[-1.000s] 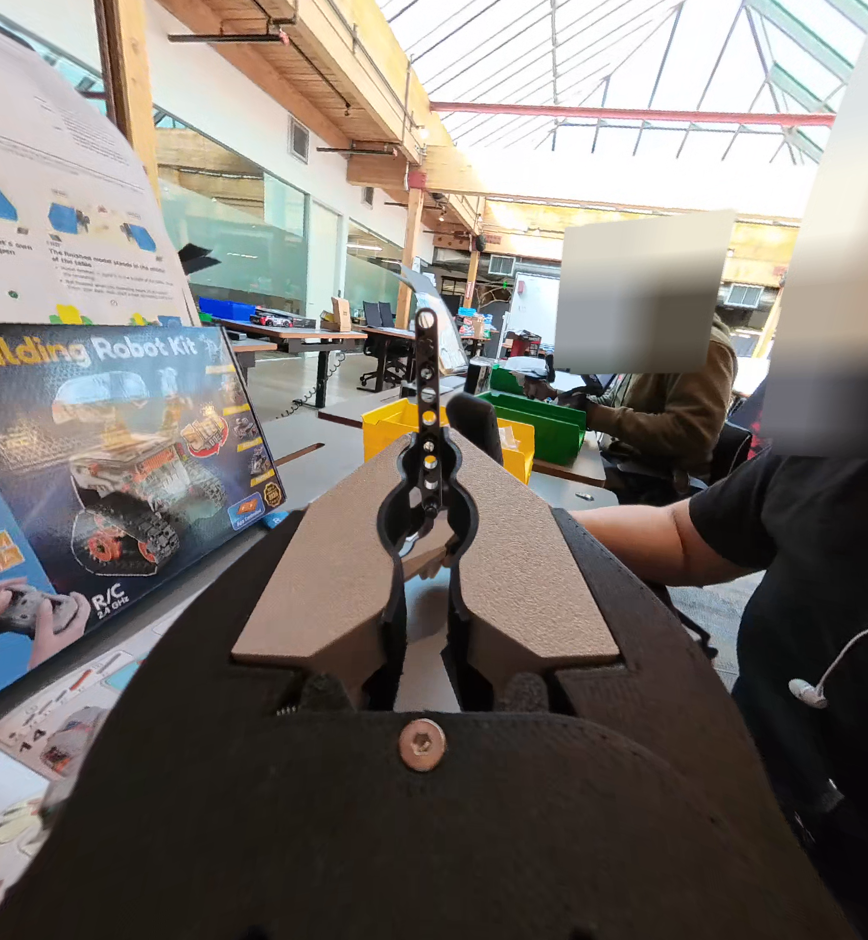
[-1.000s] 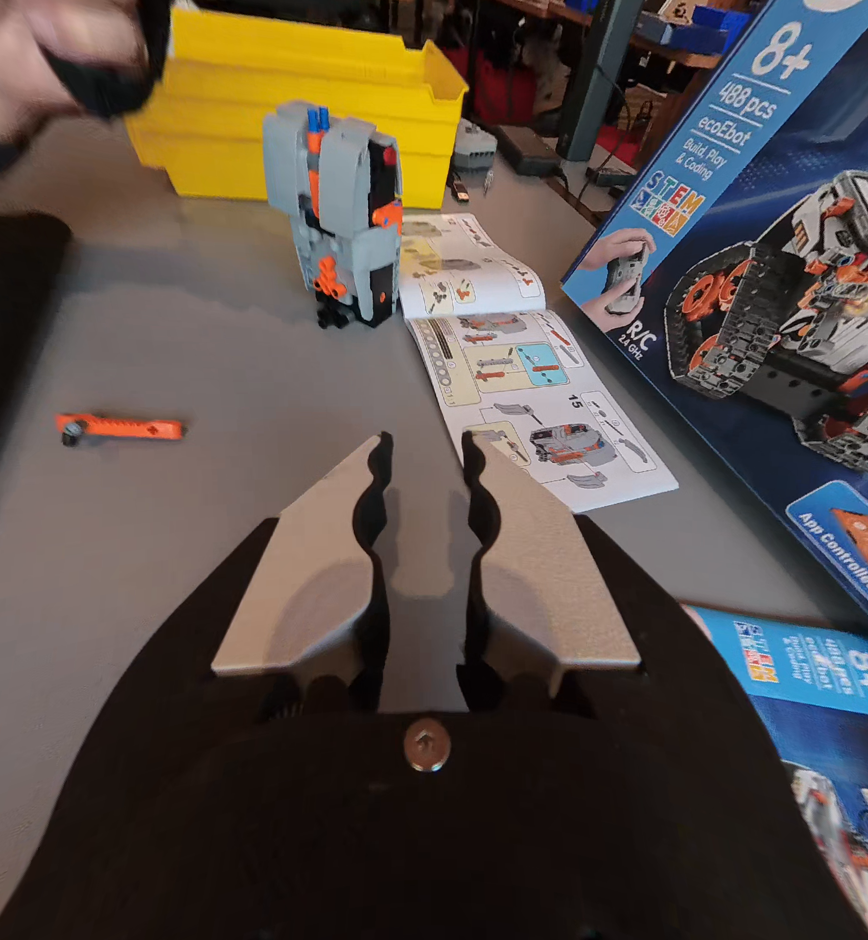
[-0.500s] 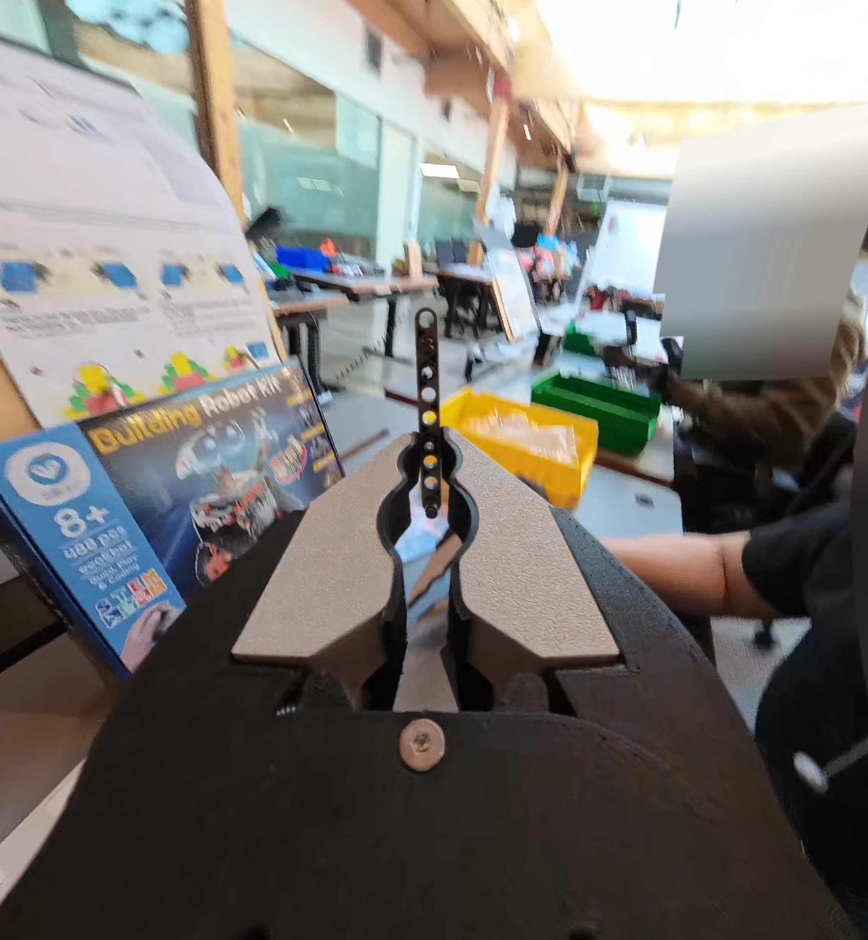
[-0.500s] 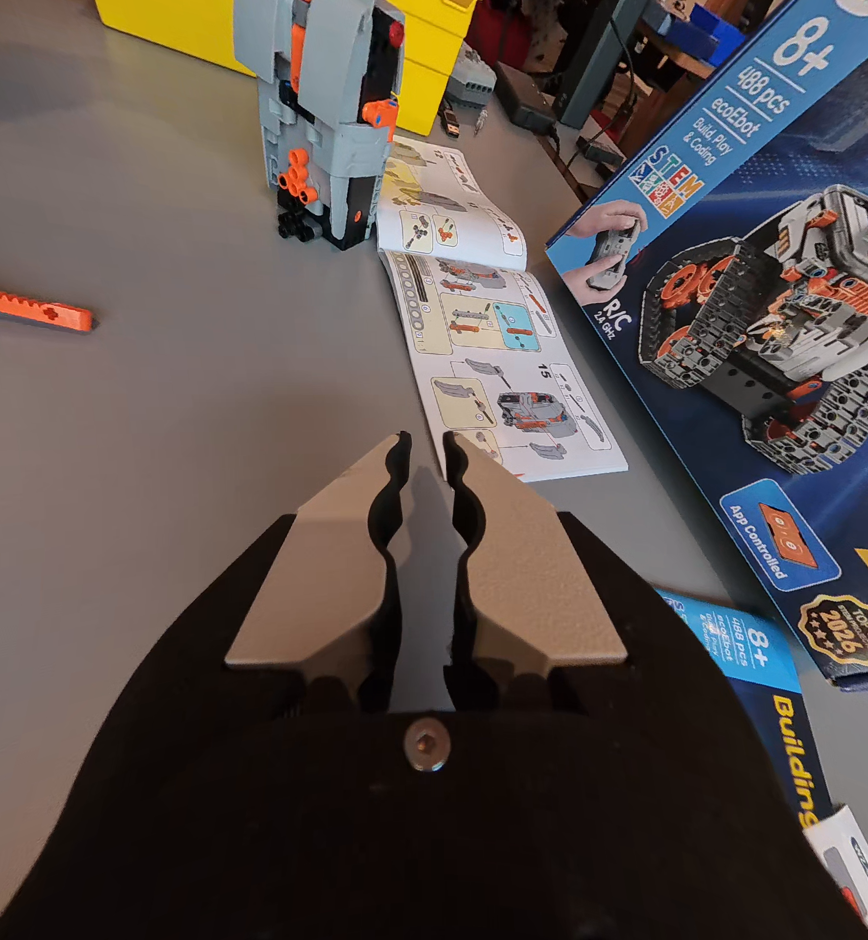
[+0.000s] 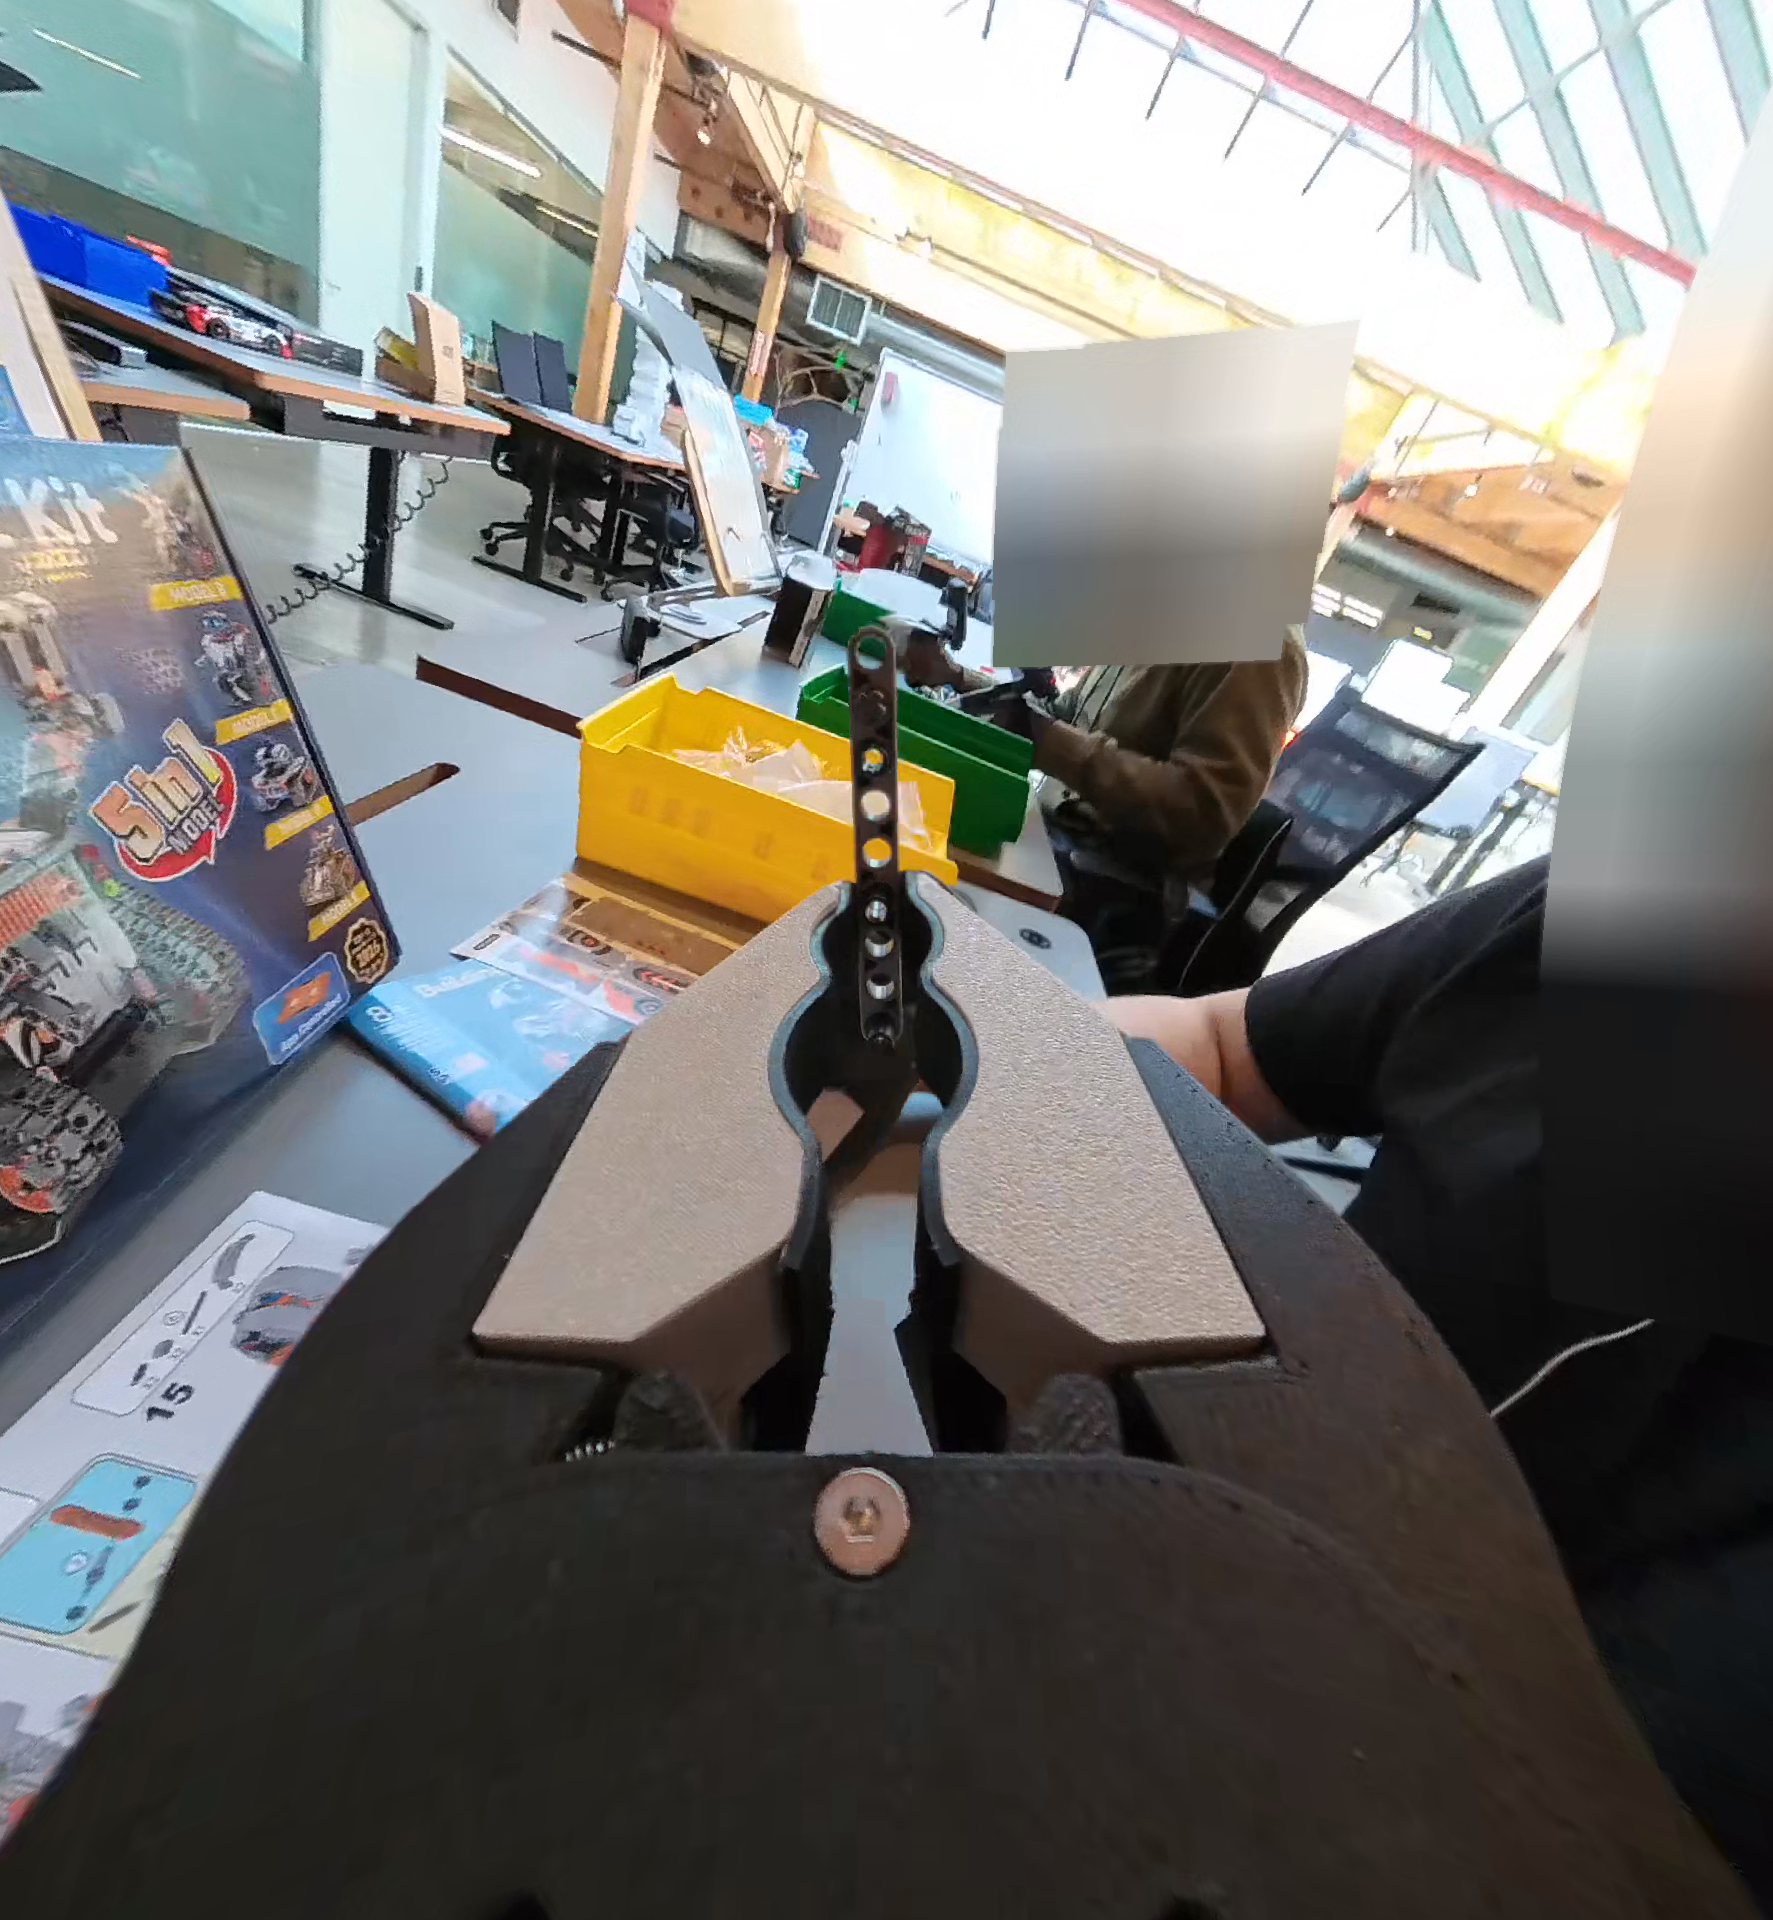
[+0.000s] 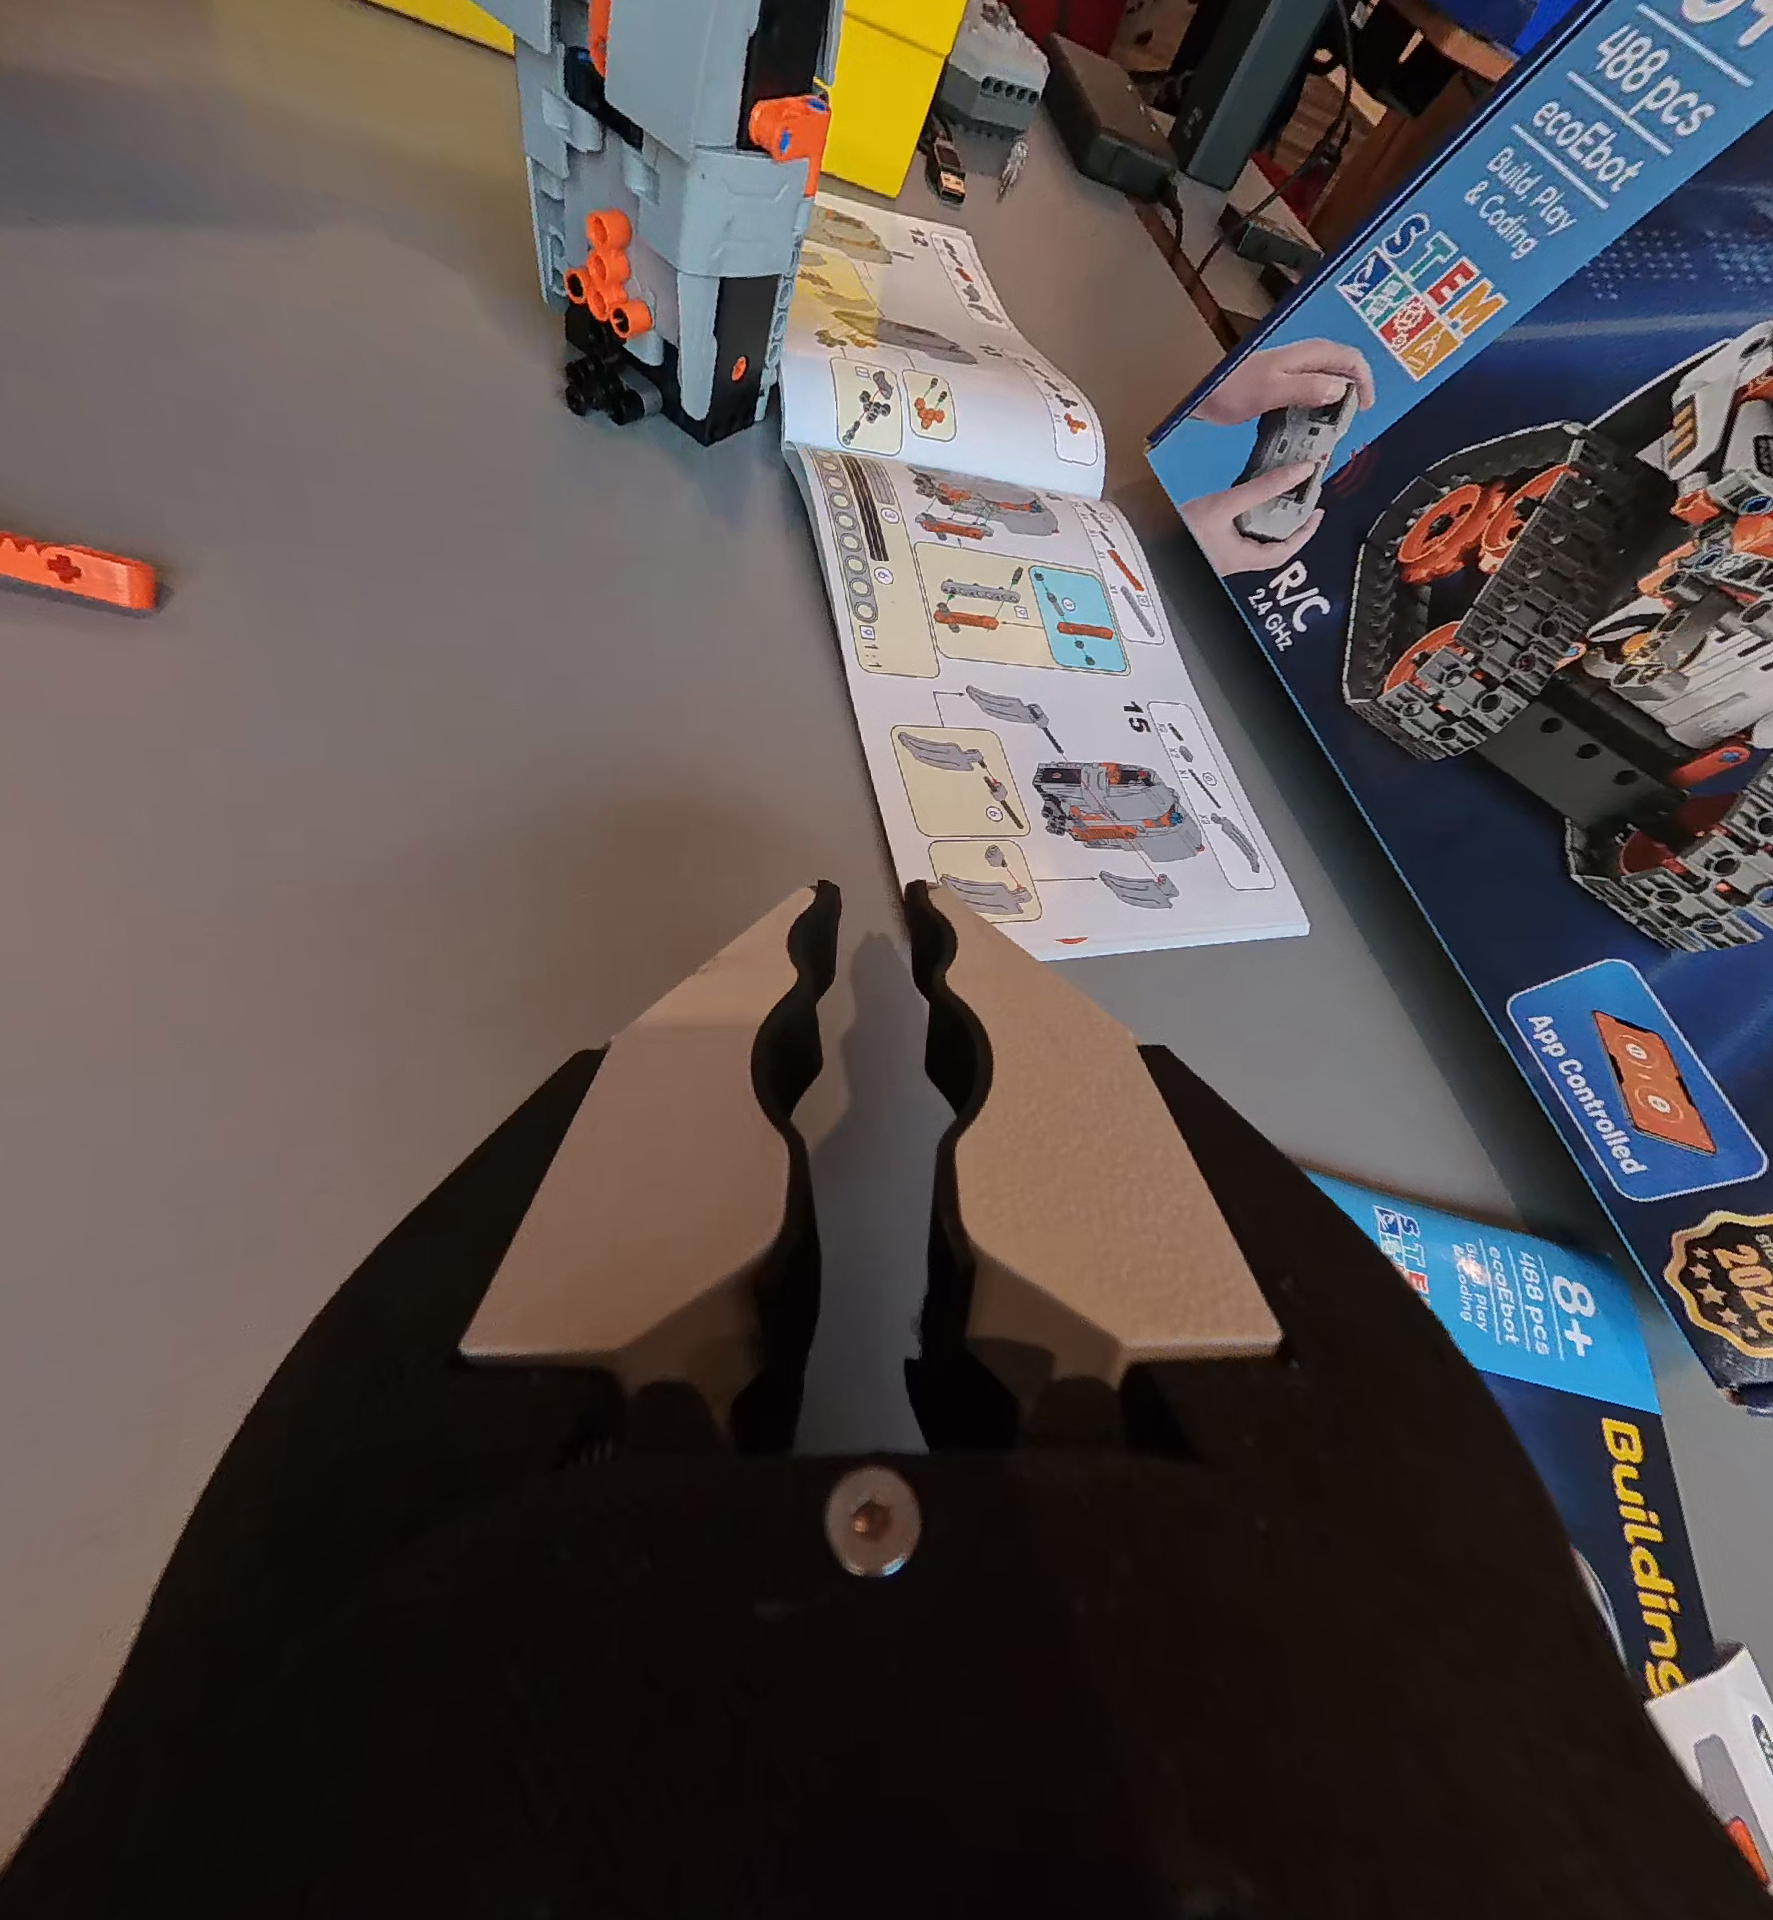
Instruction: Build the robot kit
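Observation:
My left gripper (image 5: 874, 904) is shut on a black perforated beam (image 5: 875, 800) that sticks up past the fingertips, raised above the grey table (image 5: 425, 873). My right gripper (image 6: 871, 896) hovers low over the table (image 6: 394, 831), its jaws nearly closed with a narrow gap and nothing between them. A grey, black and orange brick model (image 6: 669, 197) stands upright ahead of the right gripper. An orange toothed bar (image 6: 40, 566) lies flat at the left. An open instruction booklet (image 6: 1017, 644) lies just beyond the right fingertips; it also shows in the left wrist view (image 5: 113, 1455).
A large blue kit box (image 6: 1609, 582) stands along the right; it shows at the left in the left wrist view (image 5: 113, 831). A smaller blue booklet (image 6: 1547, 1382) lies near it. A yellow bin (image 5: 747, 800) and a green bin (image 5: 923, 748) sit farther back. A seated person (image 5: 1183, 748) works behind. The tips of one gripper are about 20 cm away from the tips of the other.
The left gripper swung right and tilted, still holding the beam. The right gripper's jaws narrowed and it moved forward, closer to the brick model and booklet.

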